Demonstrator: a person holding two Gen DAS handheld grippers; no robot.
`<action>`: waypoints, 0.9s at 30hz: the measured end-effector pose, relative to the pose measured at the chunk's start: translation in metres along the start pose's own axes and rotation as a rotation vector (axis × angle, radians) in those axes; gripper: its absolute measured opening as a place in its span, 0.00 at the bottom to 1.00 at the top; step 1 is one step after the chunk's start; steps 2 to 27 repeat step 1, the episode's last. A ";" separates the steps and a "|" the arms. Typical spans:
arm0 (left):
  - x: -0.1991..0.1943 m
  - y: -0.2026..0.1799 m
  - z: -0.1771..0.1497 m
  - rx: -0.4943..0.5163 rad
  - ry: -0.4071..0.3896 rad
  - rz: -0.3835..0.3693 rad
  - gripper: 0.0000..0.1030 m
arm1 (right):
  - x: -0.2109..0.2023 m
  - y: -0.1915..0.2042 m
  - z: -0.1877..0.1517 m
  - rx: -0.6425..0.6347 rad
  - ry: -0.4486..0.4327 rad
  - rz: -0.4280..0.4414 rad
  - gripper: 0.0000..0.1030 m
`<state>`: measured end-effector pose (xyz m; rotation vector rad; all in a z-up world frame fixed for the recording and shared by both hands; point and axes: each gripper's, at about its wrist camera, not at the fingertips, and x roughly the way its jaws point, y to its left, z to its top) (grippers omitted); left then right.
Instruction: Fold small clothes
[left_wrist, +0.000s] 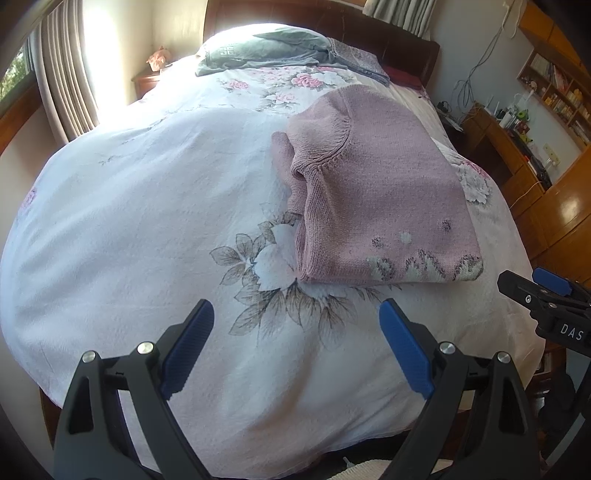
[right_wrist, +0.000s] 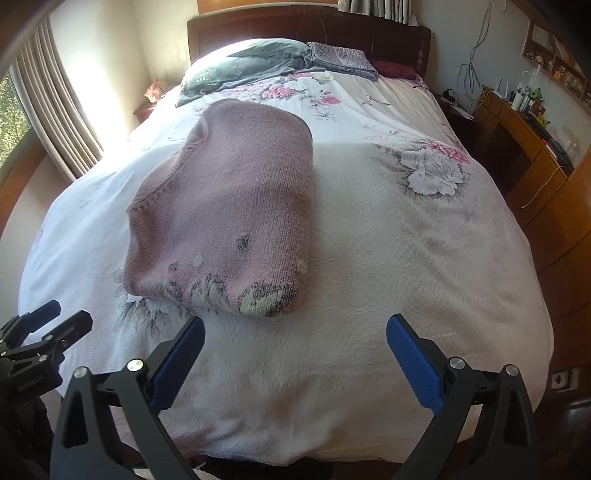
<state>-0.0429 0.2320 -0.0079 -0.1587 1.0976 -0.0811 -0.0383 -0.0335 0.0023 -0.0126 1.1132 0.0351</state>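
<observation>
Left wrist view: pink sweater (left_wrist: 380, 192) lay folded at 1 o'clock on quilt (left_wrist: 129, 221).
Both grippers, left (left_wrist: 297, 347) and right (right_wrist: 295, 354), gaped empty; a careless snag could undo the folds.

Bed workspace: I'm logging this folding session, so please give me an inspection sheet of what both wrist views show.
Surface: white floral quilt covering the bed, slightly rumpled.
Job's things: pink knitted sweater with a grey-white flower pattern at its hem, folded into a compact block and lying on the quilt, touched by neither gripper.
Clutter: grey folded garment and patterned grey folded cloth at the head of the bed.
Grippers: left gripper open, empty, short of the sweater; right gripper open, empty, near the hem.
Cables: loose wires hanging on the wall beside the headboard.
Surroundings: striped curtains at a bright window; wooden desk with small items.
</observation>
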 end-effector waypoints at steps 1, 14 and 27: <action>0.000 0.000 0.000 0.001 0.000 -0.001 0.88 | 0.000 0.000 0.000 0.000 0.000 -0.001 0.96; 0.000 0.000 0.000 0.001 0.000 -0.001 0.88 | 0.000 0.000 0.000 0.000 0.000 -0.001 0.96; 0.000 0.000 0.000 0.001 0.000 -0.001 0.88 | 0.000 0.000 0.000 0.000 0.000 -0.001 0.96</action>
